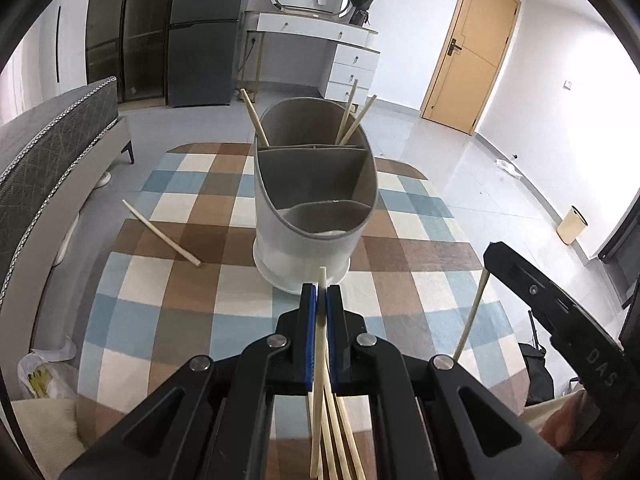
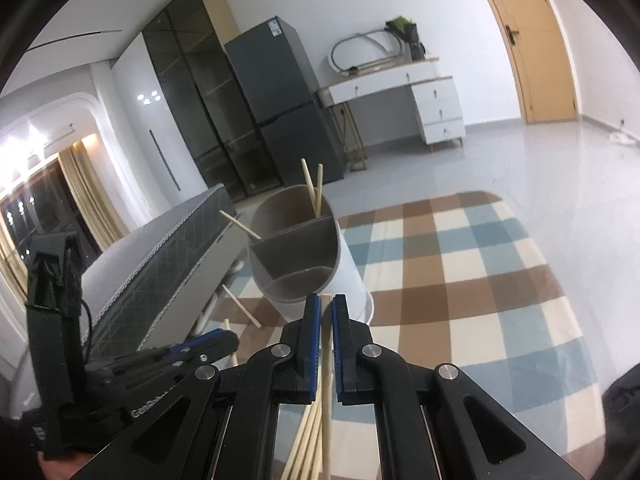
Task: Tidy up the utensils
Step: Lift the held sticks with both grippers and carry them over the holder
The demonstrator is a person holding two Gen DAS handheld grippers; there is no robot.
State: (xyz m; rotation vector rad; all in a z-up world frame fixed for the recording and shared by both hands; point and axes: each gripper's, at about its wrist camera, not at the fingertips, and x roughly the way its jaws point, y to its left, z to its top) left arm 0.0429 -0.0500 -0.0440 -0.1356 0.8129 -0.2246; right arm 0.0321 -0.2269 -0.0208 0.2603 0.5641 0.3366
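Observation:
A white utensil holder (image 1: 312, 204) with grey compartments stands on the checkered tablecloth (image 1: 168, 280); three chopsticks (image 1: 352, 120) stand in its far compartment. My left gripper (image 1: 321, 292) is shut on one chopstick (image 1: 320, 344), just in front of the holder. Several loose chopsticks (image 1: 340, 432) lie under it. My right gripper (image 2: 326, 304) holds a chopstick (image 2: 326, 392) between narrowly spaced jaws, near the holder (image 2: 308, 256). It also shows in the left wrist view (image 1: 532, 288), with its chopstick (image 1: 472, 312).
One loose chopstick (image 1: 160, 234) lies on the cloth left of the holder. A grey sofa (image 1: 44, 160) stands at the left. A plastic bag (image 1: 44, 376) lies at the lower left. A fridge, dresser and wooden door are far behind.

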